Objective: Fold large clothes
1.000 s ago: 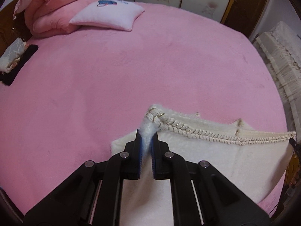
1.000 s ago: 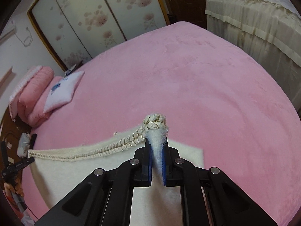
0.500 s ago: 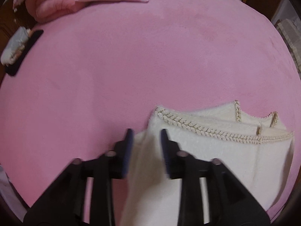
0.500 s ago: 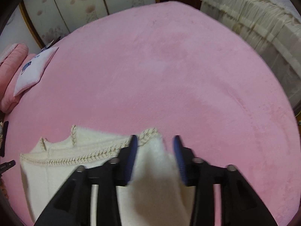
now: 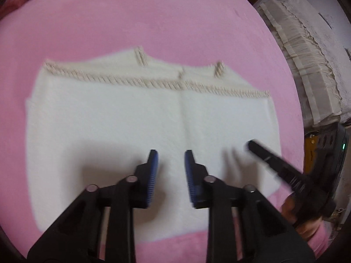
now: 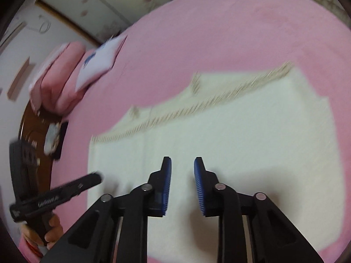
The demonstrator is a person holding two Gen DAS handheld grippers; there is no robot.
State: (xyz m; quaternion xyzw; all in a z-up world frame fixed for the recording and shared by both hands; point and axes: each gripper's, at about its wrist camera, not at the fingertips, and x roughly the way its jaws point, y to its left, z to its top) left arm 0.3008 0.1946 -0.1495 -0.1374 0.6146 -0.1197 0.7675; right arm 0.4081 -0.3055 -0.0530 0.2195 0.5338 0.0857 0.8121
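A cream fleece garment with a braided trim lies folded flat on the pink bed. My left gripper hovers over the garment's near half. Its jaws are closing with nothing between the blue pads. In the right wrist view the same garment spreads under my right gripper, whose jaws are also closing on nothing. Each gripper shows blurred at the edge of the other's view, held by a hand.
A white pillow and a folded pink quilt sit at the bed's head. Cream-covered furniture stands beside the bed. A small pale bundle on a dark item lies at the bed's left edge.
Both grippers held the garment's braided edge a second ago, then let go. They have pulled back toward the near side, and the jaws are narrower than half a second ago.
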